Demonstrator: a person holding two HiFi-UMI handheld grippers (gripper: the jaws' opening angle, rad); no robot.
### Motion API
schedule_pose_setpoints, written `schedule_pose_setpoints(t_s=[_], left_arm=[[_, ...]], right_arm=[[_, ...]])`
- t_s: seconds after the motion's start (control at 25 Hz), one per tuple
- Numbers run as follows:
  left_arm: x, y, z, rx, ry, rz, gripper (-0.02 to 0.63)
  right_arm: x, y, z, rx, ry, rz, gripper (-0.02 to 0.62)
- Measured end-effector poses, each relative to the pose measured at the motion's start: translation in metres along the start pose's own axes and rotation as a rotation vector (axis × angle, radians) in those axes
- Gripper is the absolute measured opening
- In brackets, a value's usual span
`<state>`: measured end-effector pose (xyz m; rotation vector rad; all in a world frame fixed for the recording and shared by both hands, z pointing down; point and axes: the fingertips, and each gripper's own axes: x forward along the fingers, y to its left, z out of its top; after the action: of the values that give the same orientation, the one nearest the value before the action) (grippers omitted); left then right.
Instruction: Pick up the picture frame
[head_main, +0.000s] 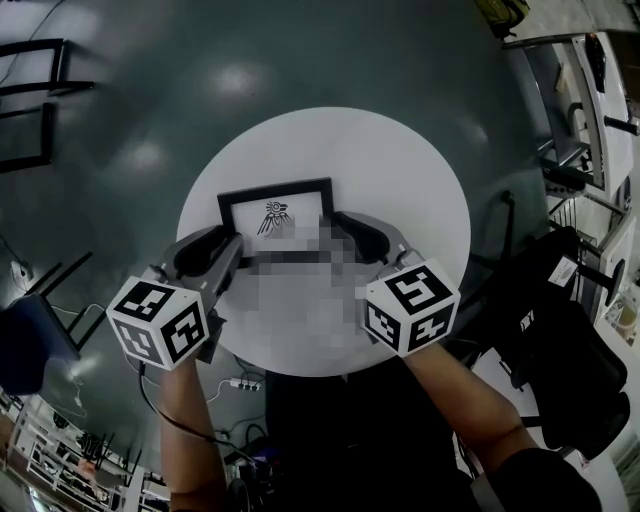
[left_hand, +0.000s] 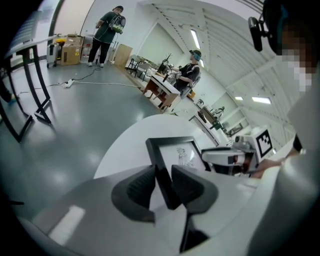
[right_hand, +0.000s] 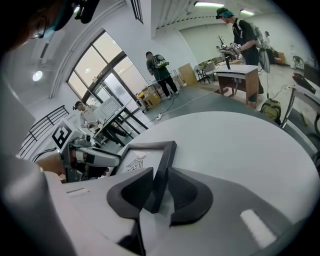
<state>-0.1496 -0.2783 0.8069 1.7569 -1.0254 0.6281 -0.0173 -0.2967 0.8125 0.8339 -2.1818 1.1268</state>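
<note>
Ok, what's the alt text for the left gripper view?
The left gripper is shut on one edge of a black picture frame on a round white table. The right gripper grips the opposite edge; two people are far behind.

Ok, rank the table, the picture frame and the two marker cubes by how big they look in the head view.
1. Round white table.
2. Left marker cube and right marker cube: alike, so unranked; both sit nearest the camera.
3. Picture frame, partly masked by a mosaic patch, so its place is unsure.
</note>
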Motion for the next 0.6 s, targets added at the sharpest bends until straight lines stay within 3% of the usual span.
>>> schedule_pose_setpoints(t_s=[0.6], left_arm=[[-0.0036, 0.0004, -0.0027, -0.036, -0.059, -0.007, 0.092]], right_arm=[[0.0018, -0.0024, 0.0016, 0.05, -0.002, -0.017, 0.08]])
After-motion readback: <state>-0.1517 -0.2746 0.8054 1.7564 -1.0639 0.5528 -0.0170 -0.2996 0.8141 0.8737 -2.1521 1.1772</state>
